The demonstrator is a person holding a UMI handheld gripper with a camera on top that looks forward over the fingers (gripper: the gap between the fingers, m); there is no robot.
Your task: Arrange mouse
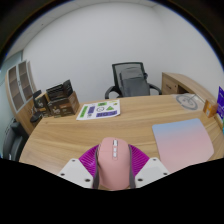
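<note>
A pink computer mouse (112, 162) sits between my two fingers, its buttons and scroll wheel facing up. Both magenta pads (92, 157) press against its sides, so my gripper (112, 170) is shut on it and holds it above the near edge of the wooden table (110, 130). A mouse mat, pale blue fading to pink (184, 139), lies on the table ahead and to the right of the fingers.
A green-and-white sheet (99, 110) lies beyond the fingers at mid table. A black box and clutter (58, 98) stand at the far left. A black office chair (131, 78) stands behind the table. A round coaster (186, 101) and a laptop (219, 100) are at the far right.
</note>
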